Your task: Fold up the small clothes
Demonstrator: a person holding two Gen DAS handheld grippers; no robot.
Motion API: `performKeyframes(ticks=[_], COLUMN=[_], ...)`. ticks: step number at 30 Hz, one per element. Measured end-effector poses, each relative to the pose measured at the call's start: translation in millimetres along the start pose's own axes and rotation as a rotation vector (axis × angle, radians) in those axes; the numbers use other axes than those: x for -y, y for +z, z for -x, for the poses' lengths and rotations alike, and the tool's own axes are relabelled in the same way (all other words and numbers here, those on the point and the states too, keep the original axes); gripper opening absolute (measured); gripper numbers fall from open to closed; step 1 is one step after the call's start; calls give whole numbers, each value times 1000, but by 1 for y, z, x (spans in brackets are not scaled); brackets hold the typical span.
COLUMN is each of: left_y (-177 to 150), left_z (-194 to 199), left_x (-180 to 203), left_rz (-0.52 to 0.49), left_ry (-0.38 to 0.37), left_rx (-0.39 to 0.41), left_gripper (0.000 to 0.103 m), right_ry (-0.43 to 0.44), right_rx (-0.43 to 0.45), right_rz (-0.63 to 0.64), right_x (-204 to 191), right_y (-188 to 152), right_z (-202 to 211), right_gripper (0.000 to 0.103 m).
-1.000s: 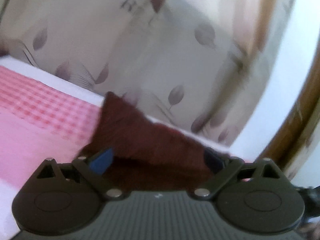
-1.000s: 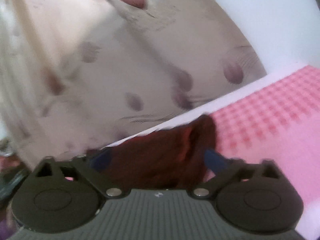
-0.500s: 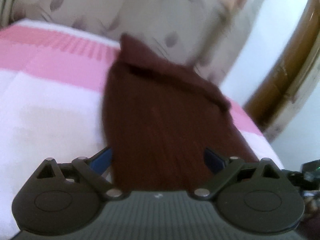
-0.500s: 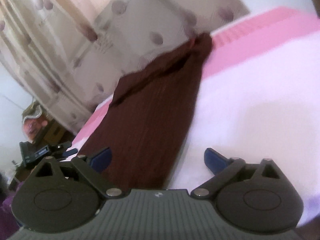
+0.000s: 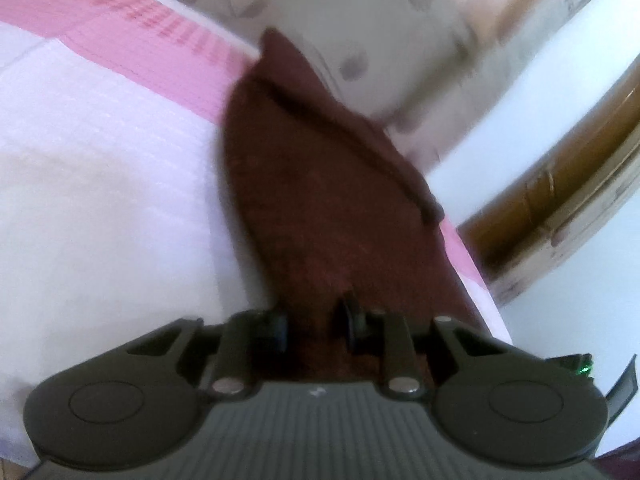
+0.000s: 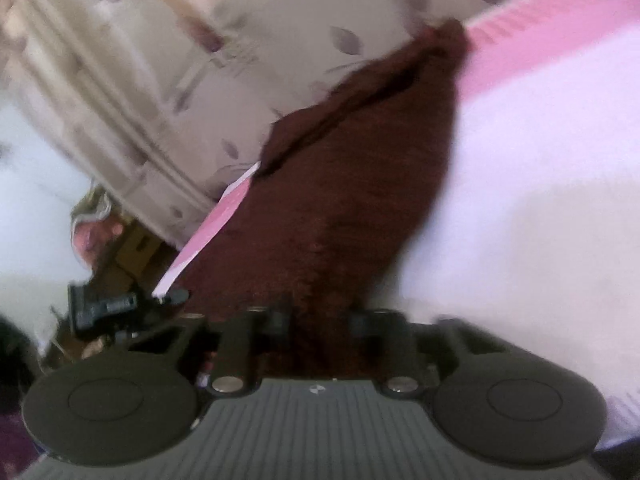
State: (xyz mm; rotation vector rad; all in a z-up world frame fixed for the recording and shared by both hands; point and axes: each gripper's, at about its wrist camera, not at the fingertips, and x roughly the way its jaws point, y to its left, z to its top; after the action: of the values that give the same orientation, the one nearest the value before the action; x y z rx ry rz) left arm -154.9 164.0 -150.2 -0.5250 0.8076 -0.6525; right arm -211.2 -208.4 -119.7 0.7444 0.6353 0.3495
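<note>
Left gripper [image 5: 312,326]: my fingers are drawn together on the near edge of the dark maroon cloth [image 5: 320,184], with fabric bunched between them; I hold it low, looking along the cloth toward its far end.
Right gripper [image 6: 320,322]: pinched in the same way on the near edge of the cloth [image 6: 352,184], fabric filling the narrow gap between the pads; tilted so the bed slopes up to the right.
Bed [image 5: 100,184]: white cover with a pink band and pink checks at the far side; it takes up the left of my left view and the right of my right view [image 6: 520,184].
Cloth position: it lies stretched away from both grippers over the bed, wide in the middle and narrowing to a far tip near the curtain [image 5: 360,12], with a dark fold line running along its far part.
Left view only: a brown wooden frame [image 5: 560,184] at far right, beside a pale wall.
Right view only: a black piece of gear [image 6: 100,306] at near left, just past the bed's pink edge; blurred clutter behind it that I cannot make out.
Sharpness: both views are smeared.
</note>
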Motion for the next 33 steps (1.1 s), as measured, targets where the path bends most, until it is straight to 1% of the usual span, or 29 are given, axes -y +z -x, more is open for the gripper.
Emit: performKeyframes(ticks=[2,3,5,6,7,8,9,10,11,12,13,14,15,17,18,19,20,24,26,27,30,33], left_y=[-1,1,6,8,10,13,13,13,11,8,5,2,-1,-5,-8,-11,-13,-15,-15,-13,-12,-11], left_z=[3,4,1,1,1,-2,-5,-10,-13,-16,-19,-24,-27,-25,-24,-23,-24,-23,-21,-21,-20,-21], left_x=[3,3,2,2,2,6,11,18,26,34,41,46,48,48,51,57,62,80,87,90,97,99], left_rz=[-26,-30,-22,-20,-20,-29,-50,-89,-136,-183,-224,-252,-255,-222,-242,-272,-296,-364,-396,-405,-429,-438], left_ry=[42,43,23,5,-19,-36,-31,-12,14,45,79,116,157,164,186,215,243,318,328,328,333,341], left_rx=[25,18,-13,-27,-42,-57,-65,-71,-70,-63,-55,-62,-55,-25,-13,-3,2,8,11,11,13,12], left_gripper=[26,28,35,48,64,69,71,71,70,67,39,21,13,12,11,11,11,11,11,11,11,11], right_ry=[-2,3,44,55,67,80,90,101,111,113,111,100,90,57,33,-3,-22,6,45,57,75,75], right_rx=[-3,-4,4,-3,-10,-18,-23,-26,-29,-31,-30,-29,-31,-29,-29,-33,-32,-8,15,26,48,54], right_rz=[-1,-1,-35,-55,-63,-65,-74,-85,-91,-91,-87,-80,-69,-35,-5,25,35,4,-38,-37,-26,-14], right_x=[-1,-1,5,9,12,13,13,13,13,12,11,9,5,-1,-5,-8,-9,-9,-7,-8,-13,-15], right_y=[-1,-1,0,3,3,4,5,6,7,7,7,7,8,7,5,3,0,-1,2,4,8,9], right_z=[2,3,5,4,4,5,4,4,4,3,2,1,-2,-4,-6,-9,-10,-8,-2,1,10,14], right_gripper=[27,27,27,28,28,30,34,36,40,43,43,44,44,43,38,31,23,23,22,22,22,22])
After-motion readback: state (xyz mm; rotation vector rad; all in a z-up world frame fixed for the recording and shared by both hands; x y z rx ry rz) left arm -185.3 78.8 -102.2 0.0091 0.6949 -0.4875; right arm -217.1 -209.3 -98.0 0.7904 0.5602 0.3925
